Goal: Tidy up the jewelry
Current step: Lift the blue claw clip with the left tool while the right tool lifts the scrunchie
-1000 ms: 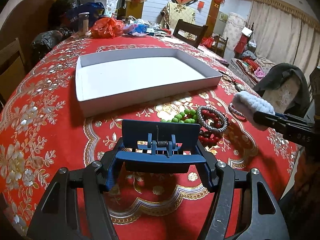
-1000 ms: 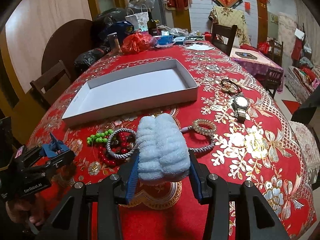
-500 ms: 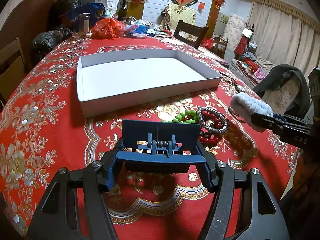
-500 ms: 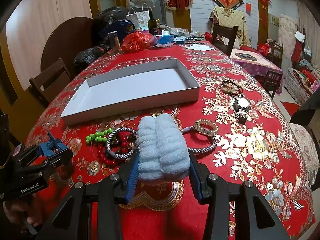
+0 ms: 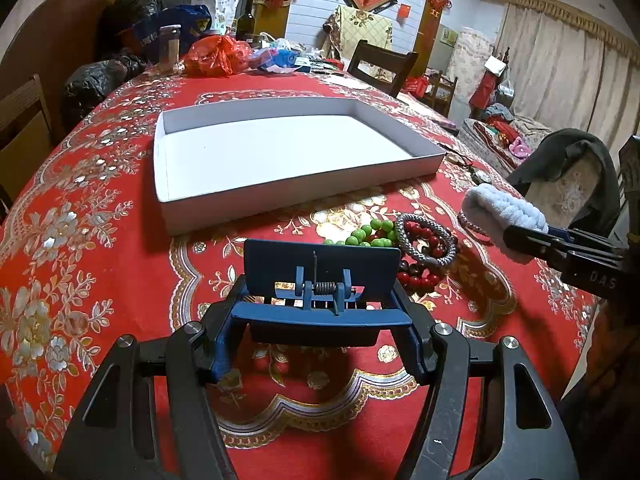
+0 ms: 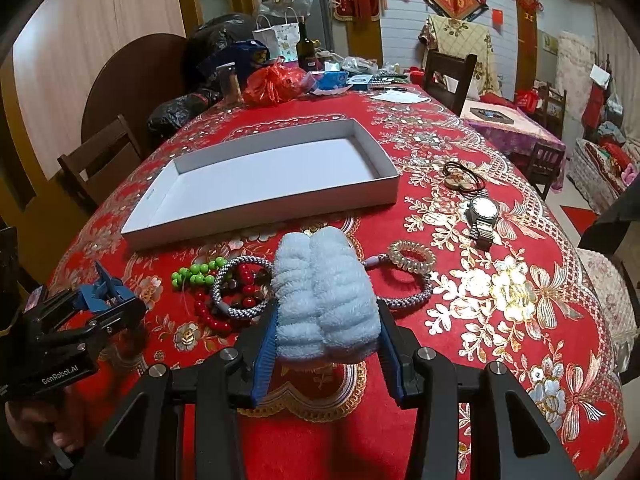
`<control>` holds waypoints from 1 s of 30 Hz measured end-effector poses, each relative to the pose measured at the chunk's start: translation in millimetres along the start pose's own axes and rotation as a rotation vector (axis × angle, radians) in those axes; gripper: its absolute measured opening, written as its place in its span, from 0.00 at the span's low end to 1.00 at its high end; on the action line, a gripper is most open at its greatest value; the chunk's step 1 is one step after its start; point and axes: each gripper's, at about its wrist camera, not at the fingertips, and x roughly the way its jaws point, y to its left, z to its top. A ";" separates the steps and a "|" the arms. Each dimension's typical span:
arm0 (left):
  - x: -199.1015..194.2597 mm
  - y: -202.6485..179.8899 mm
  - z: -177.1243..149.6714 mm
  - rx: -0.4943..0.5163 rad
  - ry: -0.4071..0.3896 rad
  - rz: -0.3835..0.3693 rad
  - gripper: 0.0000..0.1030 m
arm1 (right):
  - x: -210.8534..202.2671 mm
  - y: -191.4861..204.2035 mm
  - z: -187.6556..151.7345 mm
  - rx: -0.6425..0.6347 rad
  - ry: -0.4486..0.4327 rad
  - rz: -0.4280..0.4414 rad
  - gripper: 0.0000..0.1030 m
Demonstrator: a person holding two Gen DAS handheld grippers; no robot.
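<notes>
The fluffy blue scrunchie (image 6: 326, 300) hides part of the grey braided bracelet (image 6: 240, 298), perhaps its clasp.

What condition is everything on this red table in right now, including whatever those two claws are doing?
Left claw: shut on a blue plastic hair clip, held above the cloth.
Right claw: shut on a fluffy light-blue scrunchie.
Shallow white cardboard tray: nothing in it.
Green bead bracelet: lying on the tablecloth.
Red bead bracelet: lying on the cloth, overlapped by the grey braided cord bracelet.
Silver metal wristwatch: lying on the cloth, right of the tray.
</notes>
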 end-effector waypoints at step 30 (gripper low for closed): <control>0.8 -1.3 -2.5 0.000 0.004 0.002 0.63 | 2.5 16.7 15.3 0.014 -0.022 -0.011 0.42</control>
